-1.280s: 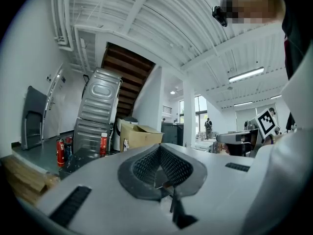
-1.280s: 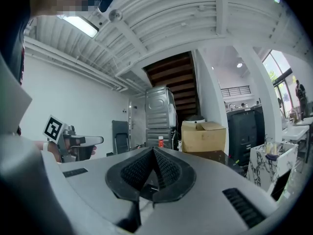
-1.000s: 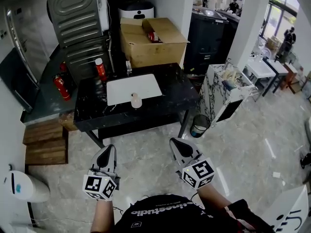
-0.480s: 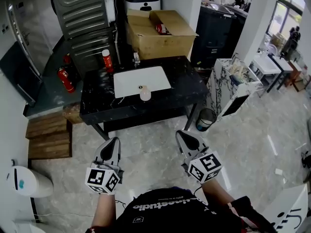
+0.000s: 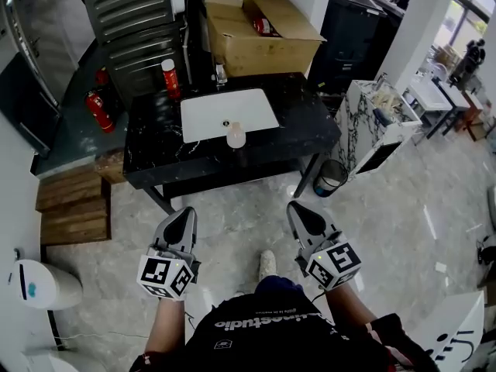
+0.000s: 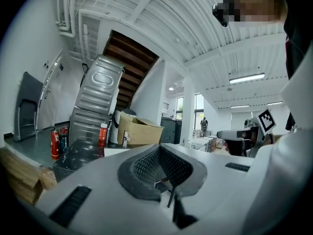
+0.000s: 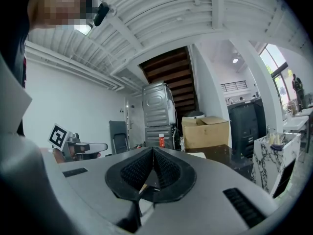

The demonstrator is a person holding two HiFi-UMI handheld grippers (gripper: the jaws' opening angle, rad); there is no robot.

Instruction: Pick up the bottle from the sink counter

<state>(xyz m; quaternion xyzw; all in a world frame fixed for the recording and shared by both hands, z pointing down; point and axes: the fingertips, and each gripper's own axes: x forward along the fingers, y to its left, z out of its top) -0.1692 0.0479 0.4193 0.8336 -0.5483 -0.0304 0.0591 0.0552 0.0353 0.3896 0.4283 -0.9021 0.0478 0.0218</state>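
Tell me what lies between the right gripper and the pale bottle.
Head view: from the right gripper, only floor, then the counter's front edge, before the bottle.

the person wears a black top [image 5: 263, 328] with white lettering printed across it, and a light shoe [image 5: 267, 263] shows below it. the left gripper [image 5: 186, 212] and the right gripper [image 5: 297, 206] have smooth pale grey shells that taper to dark tips. each carries a white cube, the left cube [image 5: 163, 277] and the right cube [image 5: 335, 264], printed with black square markers. seen along the jaws, the pads [image 6: 144, 164] are dark grey with a fine ridged mesh, set in a dark rim. narrow dark slots [image 6: 71, 205] are cut into the shell on either side.
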